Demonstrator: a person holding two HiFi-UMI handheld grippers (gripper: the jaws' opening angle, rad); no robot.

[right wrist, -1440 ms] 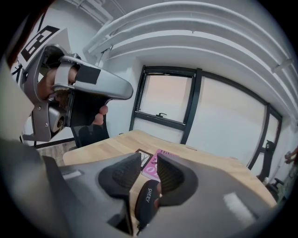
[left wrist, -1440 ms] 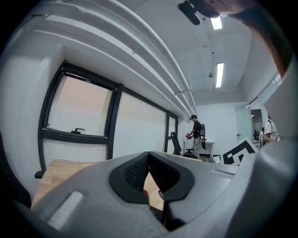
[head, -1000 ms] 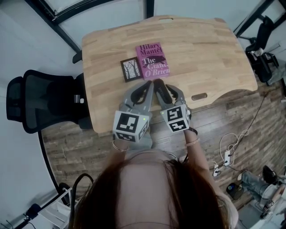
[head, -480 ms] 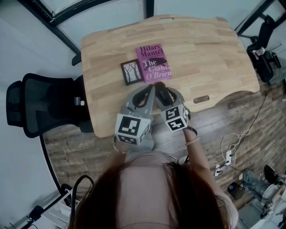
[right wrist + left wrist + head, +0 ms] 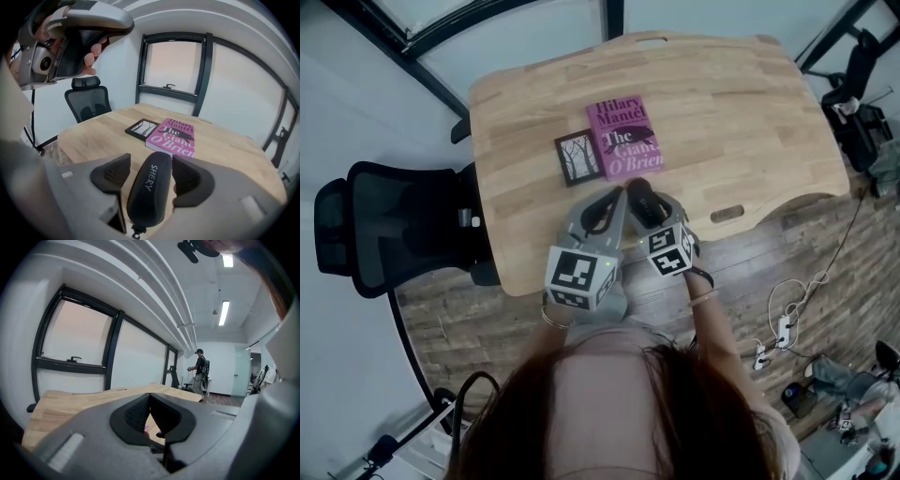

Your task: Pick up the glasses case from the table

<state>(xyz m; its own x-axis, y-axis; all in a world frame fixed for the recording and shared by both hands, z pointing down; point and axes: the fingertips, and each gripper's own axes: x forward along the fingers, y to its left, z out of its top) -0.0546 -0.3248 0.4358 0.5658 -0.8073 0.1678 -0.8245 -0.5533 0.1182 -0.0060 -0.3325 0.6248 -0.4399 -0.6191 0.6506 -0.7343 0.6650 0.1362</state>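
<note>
A black oval glasses case (image 5: 150, 187) marked SHERY lies lengthwise between the jaws of my right gripper (image 5: 151, 160), low over the wooden table (image 5: 741, 112) near its front edge. These jaws are opening: a gap shows between the left pad and the case, while the right pad stands close against it. In the head view the case (image 5: 642, 202) sticks out ahead of the right gripper (image 5: 639, 192). My left gripper (image 5: 614, 195) hangs just left of it, its fingertips together and nothing held. From the left gripper view (image 5: 150, 397) the tips meet.
A pink book (image 5: 623, 138) and a small black-framed picture (image 5: 577, 157) lie side by side just beyond the grippers. A black office chair (image 5: 384, 225) stands left of the table. Far across the room stands a person (image 5: 201, 373). Cables lie on the floor (image 5: 778, 328) at right.
Both grippers have sunk toward the table's front part, the right one more, with the case still between its jaws.
</note>
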